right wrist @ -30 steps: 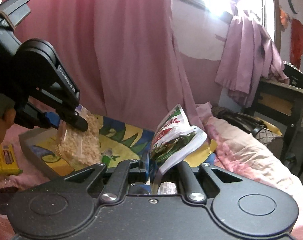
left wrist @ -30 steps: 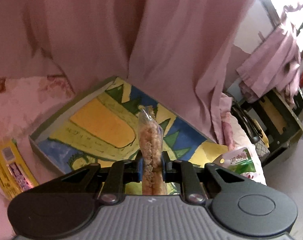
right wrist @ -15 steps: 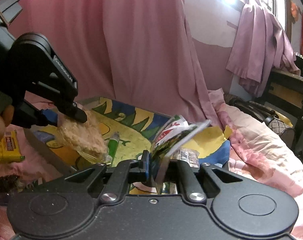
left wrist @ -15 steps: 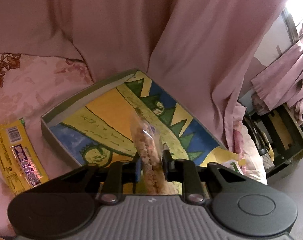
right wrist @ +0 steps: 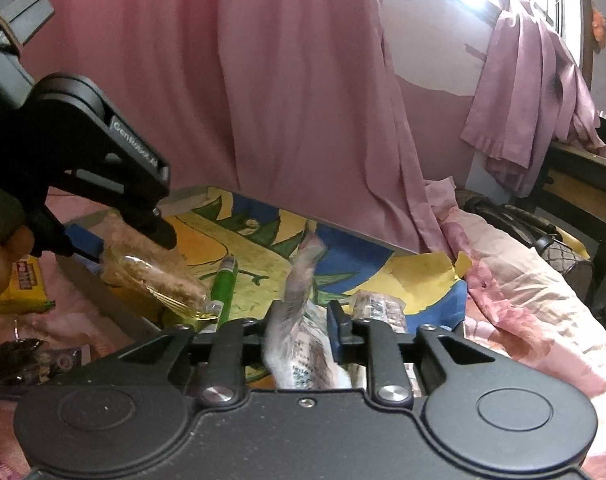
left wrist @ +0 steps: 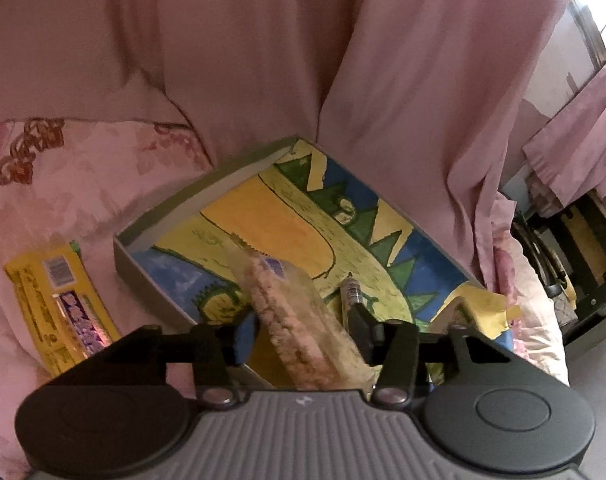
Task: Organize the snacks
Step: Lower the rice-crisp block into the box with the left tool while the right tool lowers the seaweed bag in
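A: We are viewing both wrist cameras. The left gripper (left wrist: 307, 332) is opening its jaws over the box (left wrist: 171, 216), a shallow grey tray lined with a dinosaur drawing. The puffed-rice packet (left wrist: 299, 320) is lying between the jaws, tilted toward 11 o'clock; a gap is showing at the left pad, so we are reading it as let go.

B: And the right gripper (right wrist: 303, 328)?

A: Its jaws are opening as well. The printed snack pouch (right wrist: 303, 344) is standing between them, its top blurred and pointing to 12 o'clock. It is hiding the left pad and clearing the right one, so we are judging the grip released.

B: Where are the other snacks lying?

A: A green tube (right wrist: 225, 284) is lying inside the box at 10 o'clock from the right gripper, just beside the rice packet. A yellow wrapper (left wrist: 63, 304) is lying outside, on the floral bedspread (left wrist: 83, 172), at 9 o'clock from the left gripper.

B: What could be going wrong?

A: The rice packet is hanging near the box's near wall; in our judgement it could be tipping over the rim onto the bedspread. The pouch, falling upright, could be toppling onto the small packet at 1 o'clock, or snagging a pad as the gripper draws back.
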`<act>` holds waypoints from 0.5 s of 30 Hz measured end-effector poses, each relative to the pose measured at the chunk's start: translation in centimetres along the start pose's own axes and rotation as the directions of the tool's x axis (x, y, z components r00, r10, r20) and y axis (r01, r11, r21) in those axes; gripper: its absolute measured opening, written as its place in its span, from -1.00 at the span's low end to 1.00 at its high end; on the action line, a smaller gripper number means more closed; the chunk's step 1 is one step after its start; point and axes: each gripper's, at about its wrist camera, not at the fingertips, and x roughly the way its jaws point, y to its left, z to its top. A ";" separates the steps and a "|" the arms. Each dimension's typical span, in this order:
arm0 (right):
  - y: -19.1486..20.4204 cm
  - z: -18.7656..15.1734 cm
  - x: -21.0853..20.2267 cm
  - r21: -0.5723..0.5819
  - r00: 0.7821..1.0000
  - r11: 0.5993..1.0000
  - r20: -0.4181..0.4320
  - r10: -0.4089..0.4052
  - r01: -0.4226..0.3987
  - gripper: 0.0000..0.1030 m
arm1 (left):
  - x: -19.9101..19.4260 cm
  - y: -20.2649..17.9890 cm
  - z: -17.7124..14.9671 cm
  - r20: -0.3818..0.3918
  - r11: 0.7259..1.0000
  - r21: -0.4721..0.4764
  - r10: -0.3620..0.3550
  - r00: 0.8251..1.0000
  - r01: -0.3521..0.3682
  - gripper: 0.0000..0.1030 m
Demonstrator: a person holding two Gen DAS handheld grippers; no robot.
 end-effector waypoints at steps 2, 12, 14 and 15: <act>0.2 0.0 0.0 -0.002 1.000 1.000 -0.005 0.009 -0.009 -0.39 | -0.2 0.1 0.1 0.006 1.000 0.004 0.001 1.000 -0.001 0.30; 0.1 0.6 -0.6 0.063 0.997 0.996 -0.006 0.071 -0.070 0.03 | -2.2 0.5 0.6 0.054 0.999 0.036 0.000 0.999 -0.002 0.60; -0.1 0.9 -1.0 0.093 0.996 0.992 0.004 0.084 -0.084 0.11 | -2.7 0.6 0.6 0.060 0.999 0.037 0.003 0.998 -0.005 0.65; -0.1 1.1 -1.2 0.104 0.996 0.991 0.009 0.089 -0.090 0.15 | -3.0 0.7 0.7 0.063 0.999 0.038 0.003 0.998 -0.005 0.66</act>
